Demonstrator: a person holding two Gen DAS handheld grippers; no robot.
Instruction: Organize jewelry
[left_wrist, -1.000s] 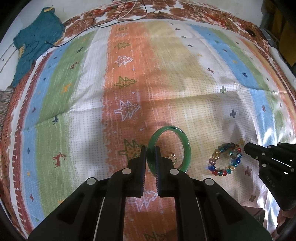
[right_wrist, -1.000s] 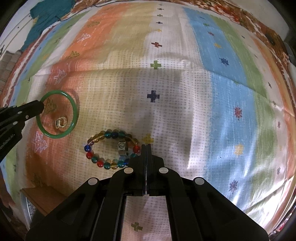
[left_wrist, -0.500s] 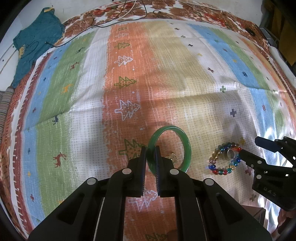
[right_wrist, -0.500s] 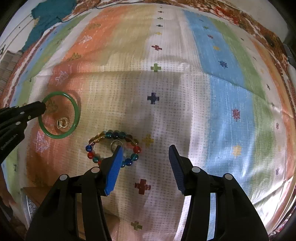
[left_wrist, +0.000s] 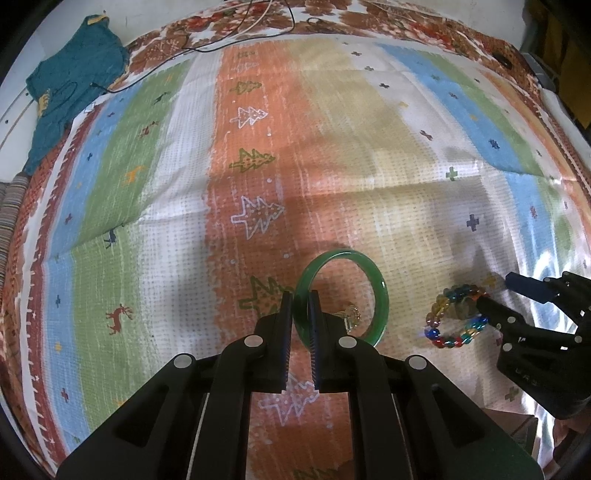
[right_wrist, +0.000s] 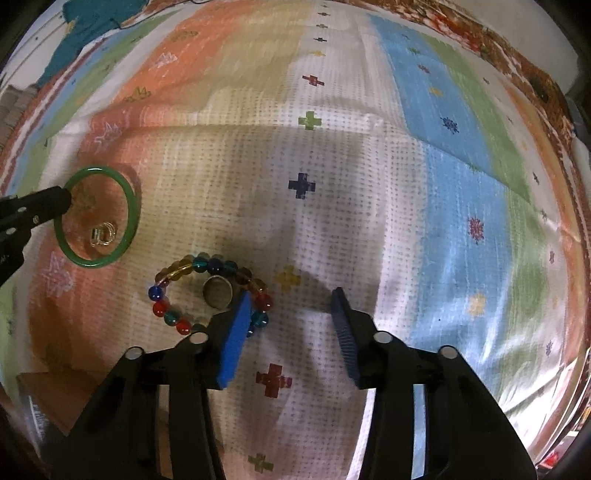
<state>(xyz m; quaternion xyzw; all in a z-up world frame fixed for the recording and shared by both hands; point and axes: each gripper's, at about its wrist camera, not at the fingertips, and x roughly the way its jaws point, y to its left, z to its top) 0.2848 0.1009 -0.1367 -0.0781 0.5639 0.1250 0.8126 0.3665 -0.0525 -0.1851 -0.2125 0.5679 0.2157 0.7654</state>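
The work surface is a striped patterned bedspread (left_wrist: 258, 155) covering what appears to be a bed; a teal garment (left_wrist: 70, 88) lies at its far left corner, well apart from the jewelry. At the near edge in the right wrist view, the corner of a brown wooden object (right_wrist: 70, 398) is visible; whether it is a jewelry box or tray cannot be determined.

Left gripper (left_wrist: 301, 325): fingers together, clamped on the near-left rim of the green bangle (left_wrist: 382, 295). The bangle appears tilted, with its far rim near the bedspread; whether it is fully lifted cannot be determined.

Right gripper (right_wrist: 291, 325): fingers apart, holding nothing. Its left finger sits over the near-right portion of the beaded bracelet (right_wrist: 192, 266), with the right finger outside the loop on bare cloth.

The beaded bracelet, of multicoloured glass-like beads, lies flat on the bedspread just right of the bangle. A plain metal ring (right_wrist: 218, 292) lies inside the bracelet loop. A small gold-coloured ring or earring (right_wrist: 103, 234) lies inside the bangle loop.

Task status, as a judgement: early stage. No item is seen stored in any container. One item is gripped, one is being approached, and the two small pieces remain untouched.
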